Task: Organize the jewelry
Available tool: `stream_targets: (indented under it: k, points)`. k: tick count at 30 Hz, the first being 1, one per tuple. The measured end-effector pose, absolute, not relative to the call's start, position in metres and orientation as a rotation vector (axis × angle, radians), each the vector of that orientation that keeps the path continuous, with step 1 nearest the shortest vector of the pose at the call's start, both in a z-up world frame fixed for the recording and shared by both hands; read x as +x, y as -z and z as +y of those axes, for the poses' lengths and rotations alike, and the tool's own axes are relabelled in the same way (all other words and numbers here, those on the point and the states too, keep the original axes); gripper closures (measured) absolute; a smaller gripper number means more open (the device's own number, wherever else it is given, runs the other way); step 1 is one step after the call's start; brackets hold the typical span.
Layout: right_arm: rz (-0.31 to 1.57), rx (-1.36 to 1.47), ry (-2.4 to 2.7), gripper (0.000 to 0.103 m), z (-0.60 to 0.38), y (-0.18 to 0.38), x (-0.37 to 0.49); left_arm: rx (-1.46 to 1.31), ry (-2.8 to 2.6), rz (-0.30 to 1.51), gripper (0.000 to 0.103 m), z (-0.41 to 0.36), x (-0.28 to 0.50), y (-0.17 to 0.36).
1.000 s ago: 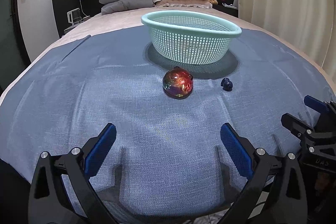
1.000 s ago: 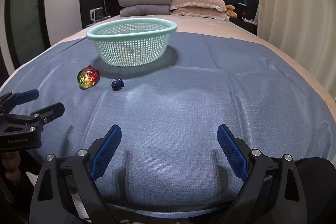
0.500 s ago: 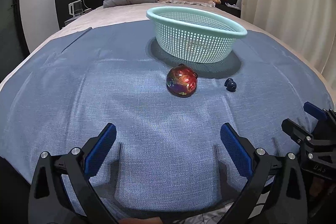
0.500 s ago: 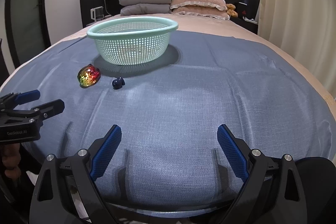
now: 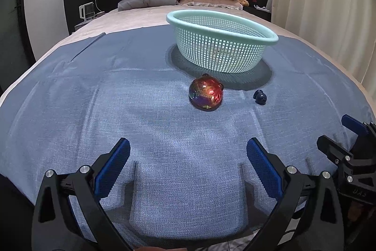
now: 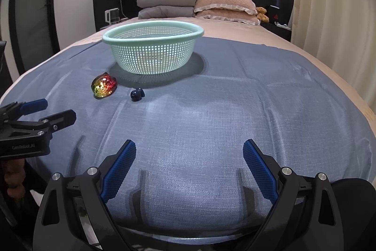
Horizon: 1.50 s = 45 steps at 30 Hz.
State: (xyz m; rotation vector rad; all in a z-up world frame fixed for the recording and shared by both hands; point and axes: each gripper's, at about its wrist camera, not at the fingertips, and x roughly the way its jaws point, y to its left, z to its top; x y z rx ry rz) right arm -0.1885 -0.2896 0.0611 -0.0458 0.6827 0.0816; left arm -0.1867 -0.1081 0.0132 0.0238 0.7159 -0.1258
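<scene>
Left gripper (image 5: 188, 161) spread, empty, short of bauble (image 5: 206, 93); bead (image 5: 260, 97) just right, both on cloth before basket (image 5: 222, 39). Right gripper (image 6: 189, 160) spread, empty. Risk: round bauble rolling off under off-centre pinch.

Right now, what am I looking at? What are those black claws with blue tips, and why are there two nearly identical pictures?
Those claws are hand-held grippers, one in each of a person's hands; no robot arm is involved. Each carries a wide-angle camera looking along its fingers, hence two pictures. One shows the left gripper, the other the right gripper. Both are open and hold nothing. Each also appears at the edge of the other's picture. They are over a blue-grey cloth spread on a bed. On it sit a mint-green plastic mesh basket, a shiny multicoloured rounded ornament and a small dark blue bead-like piece, both lying outside the basket.
</scene>
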Motion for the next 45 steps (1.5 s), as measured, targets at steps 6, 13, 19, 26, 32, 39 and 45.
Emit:
stream_targets:
  k: [6,13,19,26,32,39,45]
  points:
    - [0.681,-0.042,-0.081,0.015,-0.289,-0.062,-0.189,0.038,0.096,0.661,0.006,-0.108,-0.192,-0.019]
    - [0.68,-0.044,-0.08,0.015,-0.287,-0.063,-0.189,0.049,0.107,0.65,0.006,-0.11,-0.194,-0.021]
    - [0.676,-0.05,-0.082,0.015,-0.285,-0.063,-0.19,0.047,0.106,0.665,0.006,-0.11,-0.192,-0.019]
    - [0.675,-0.051,-0.082,0.015,-0.284,-0.064,-0.19,0.037,0.115,0.703,0.006,-0.109,-0.188,-0.014]
    - [0.677,-0.054,-0.081,0.015,-0.283,-0.063,-0.19,0.047,0.118,0.699,0.006,-0.111,-0.189,-0.014]
    - [0.679,-0.055,-0.08,0.015,-0.282,-0.063,-0.19,0.038,0.113,0.693,0.006,-0.11,-0.191,-0.015]
    - [0.679,-0.055,-0.081,0.015,-0.282,-0.063,-0.19,0.085,0.139,0.674,0.006,-0.118,-0.196,-0.017]
